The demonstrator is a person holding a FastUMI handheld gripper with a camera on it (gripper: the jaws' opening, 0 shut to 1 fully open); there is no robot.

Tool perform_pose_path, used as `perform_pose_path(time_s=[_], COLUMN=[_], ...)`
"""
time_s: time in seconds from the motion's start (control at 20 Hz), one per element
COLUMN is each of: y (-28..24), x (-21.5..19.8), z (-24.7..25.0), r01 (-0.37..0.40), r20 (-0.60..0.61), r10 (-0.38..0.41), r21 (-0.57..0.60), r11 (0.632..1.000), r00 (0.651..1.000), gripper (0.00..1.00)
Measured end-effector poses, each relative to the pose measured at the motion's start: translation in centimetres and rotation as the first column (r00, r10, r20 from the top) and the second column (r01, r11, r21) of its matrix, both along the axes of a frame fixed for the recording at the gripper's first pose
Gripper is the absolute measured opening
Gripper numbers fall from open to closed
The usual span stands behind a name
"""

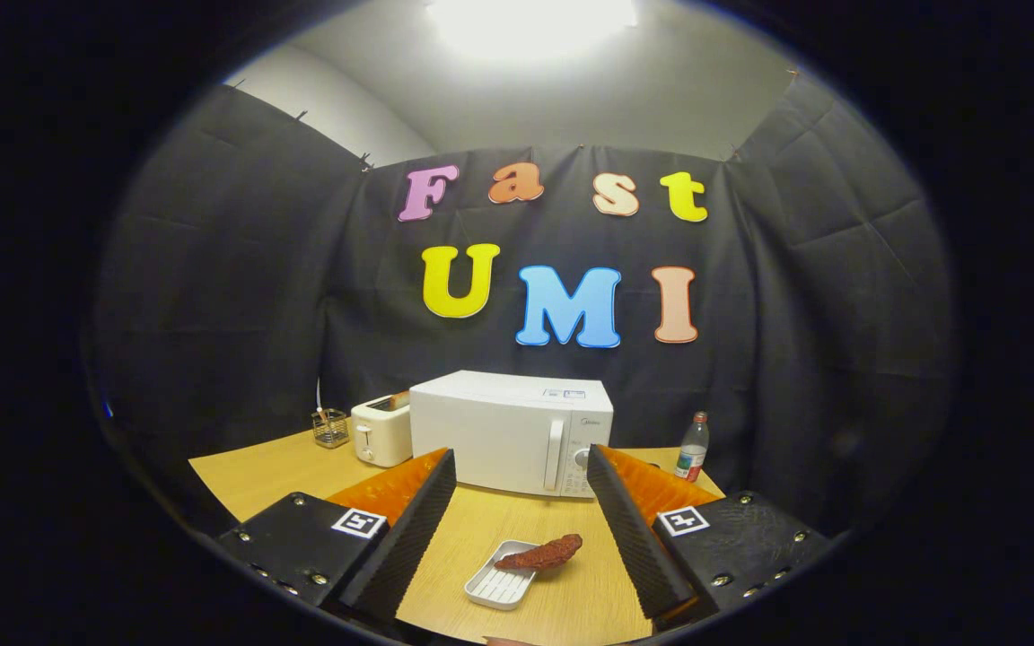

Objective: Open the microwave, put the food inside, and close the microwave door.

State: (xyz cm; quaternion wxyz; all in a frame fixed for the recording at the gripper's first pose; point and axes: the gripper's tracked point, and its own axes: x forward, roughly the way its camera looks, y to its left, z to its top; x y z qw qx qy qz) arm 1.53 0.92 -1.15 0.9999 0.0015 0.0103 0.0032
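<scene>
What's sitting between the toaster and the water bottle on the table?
In the gripper view, the white microwave, door closed, stands between the toaster and the bottle. The open gripper hovers nearer, over the tray.

1. Microwave [511, 431], beyond the spread fingers: white.
2. Food [540, 554], between the fingers: reddish-brown.
3. Tray [495, 589] under it: white, ridged.
4. Toaster [381, 431]: cream.
5. Table [266, 471]: light wood grain.
6. Bottle [692, 449]: clear, red cap.
</scene>
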Motion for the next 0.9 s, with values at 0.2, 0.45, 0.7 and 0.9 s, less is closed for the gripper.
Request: perform_pose_path(time_s=[0.2,0.45,0.7,0.9], y=[0.2,0.7,1.3,1.7], x=[0.8,2.1,3.7,5.5], z=[-0.5,-1.4,-1.9,-2.4], r01=[-0.006,-0.011,-0.022,-0.026], r20=[-0.008,-0.012,0.001,0.008], r10=[0.006,0.010,0.022,0.026], r21=[0.009,-0.002,0.003,0.020], r11=[1.000,1.000,1.000,0.999], r00=[1.000,1.000,1.000,1.000], gripper=[0.94,0.95,0.95,0.95])
